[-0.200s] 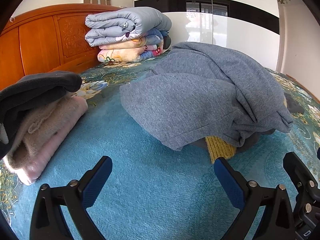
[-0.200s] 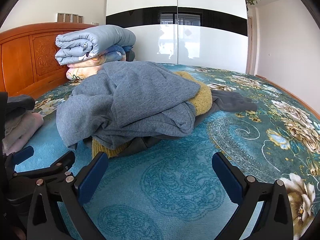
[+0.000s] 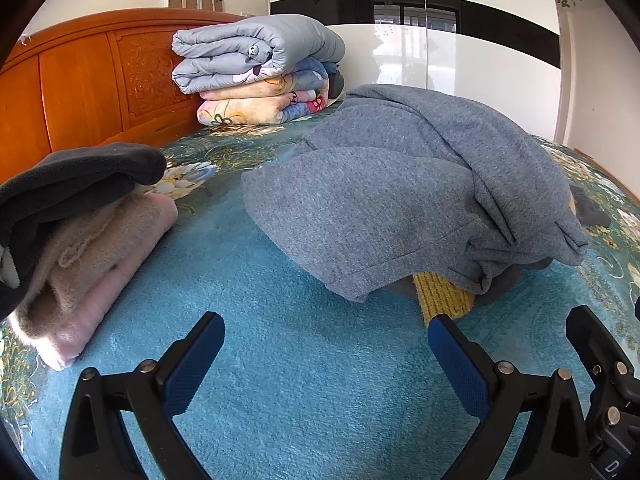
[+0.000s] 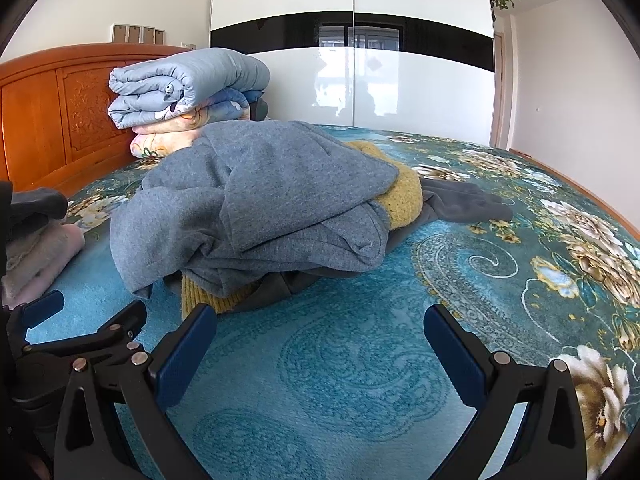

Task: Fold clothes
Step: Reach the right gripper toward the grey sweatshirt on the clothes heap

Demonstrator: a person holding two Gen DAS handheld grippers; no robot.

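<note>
A crumpled grey-blue sweatshirt [image 3: 400, 200] [image 4: 256, 208] lies on top of a heap in the middle of the bed. Under it show a mustard knit garment [image 3: 440, 300] [image 4: 404, 196] and a dark grey garment [image 4: 464, 202]. My left gripper [image 3: 326, 356] is open over the bare blue cover, short of the heap's near edge, nothing between its blue pads. My right gripper [image 4: 320, 346] is also open and empty, low over the cover in front of the heap. Each gripper shows at the edge of the other's view.
A stack of folded clothes, dark grey over beige and pink [image 3: 76, 236], sits at the left. Folded quilts [image 3: 256, 68] are piled against the wooden headboard [image 3: 80, 92]. A glossy white wardrobe [image 4: 360, 80] stands behind the bed. The flowered blue bed cover [image 4: 520, 260] stretches right.
</note>
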